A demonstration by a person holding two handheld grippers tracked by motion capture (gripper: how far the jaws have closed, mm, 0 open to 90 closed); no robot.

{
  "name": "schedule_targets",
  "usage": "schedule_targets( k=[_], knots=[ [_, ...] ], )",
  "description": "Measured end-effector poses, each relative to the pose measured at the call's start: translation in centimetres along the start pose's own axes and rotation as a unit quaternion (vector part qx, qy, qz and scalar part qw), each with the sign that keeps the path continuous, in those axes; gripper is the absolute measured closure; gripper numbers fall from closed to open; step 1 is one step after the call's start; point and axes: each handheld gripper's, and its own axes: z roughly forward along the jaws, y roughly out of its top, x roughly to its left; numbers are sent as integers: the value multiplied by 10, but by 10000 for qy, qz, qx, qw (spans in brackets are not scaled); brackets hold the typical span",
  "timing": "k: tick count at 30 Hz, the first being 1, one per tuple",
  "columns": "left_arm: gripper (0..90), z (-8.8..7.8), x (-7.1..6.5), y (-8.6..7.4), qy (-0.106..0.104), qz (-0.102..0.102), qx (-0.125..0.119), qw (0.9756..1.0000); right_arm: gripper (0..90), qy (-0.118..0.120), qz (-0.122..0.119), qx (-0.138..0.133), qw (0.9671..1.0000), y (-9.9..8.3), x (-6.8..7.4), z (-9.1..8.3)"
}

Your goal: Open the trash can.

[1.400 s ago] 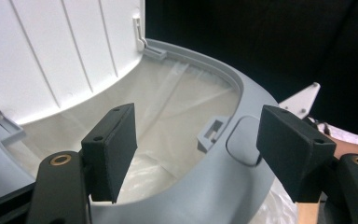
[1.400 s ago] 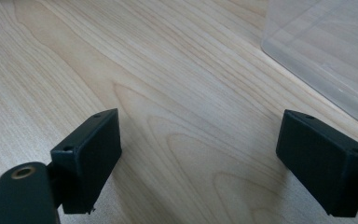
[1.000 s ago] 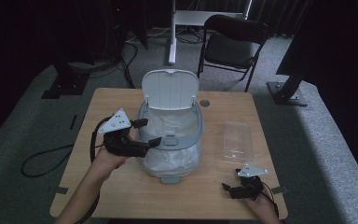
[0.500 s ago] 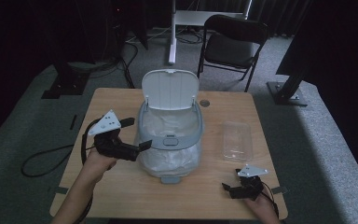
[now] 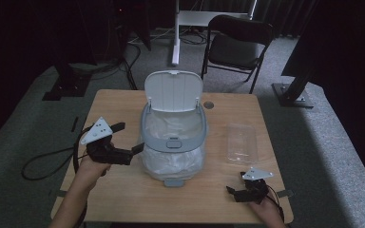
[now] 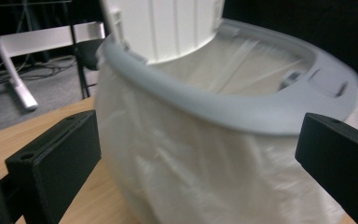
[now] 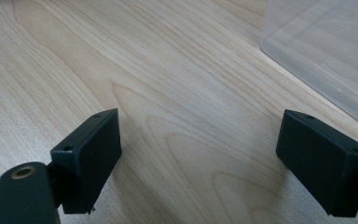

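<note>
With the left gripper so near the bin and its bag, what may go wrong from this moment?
1. The left gripper, whose jaws have just been opening, stands wide beside the white bag; closing there may pinch or tear the thin plastic.
2. A sideways push may shift the small bin or tip it, since its lid stands open.
3. The right gripper rests open near the clear container and may knock it if it moves.
</note>
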Motion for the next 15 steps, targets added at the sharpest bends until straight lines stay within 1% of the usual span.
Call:
schedule_targets(
  k=[1,2,5,7,8,10,15],
  knots=[
    [10,0,0,0,0,0,0,10000,132,0,0,0,10000,0,0,0],
    [10,-1,3,-5,7,-67,3,10000,132,0,-1,1,10000,0,0,0],
    [10,-1,8,-12,97,-117,39,9999,132,-1,0,1,10000,0,0,0],
    [10,-2,9,-17,335,-92,26,9994,132,0,0,0,10000,0,0,0],
    [10,-2,11,-20,362,-148,10,9992,132,-1,0,0,10000,0,0,0],
    [10,-2,13,-25,351,-221,48,9991,132,-2,-2,0,10000,0,0,0],
    [10,0,19,-38,381,-315,188,9986,132,-2,0,-4,10000,0,0,0]
  ],
)
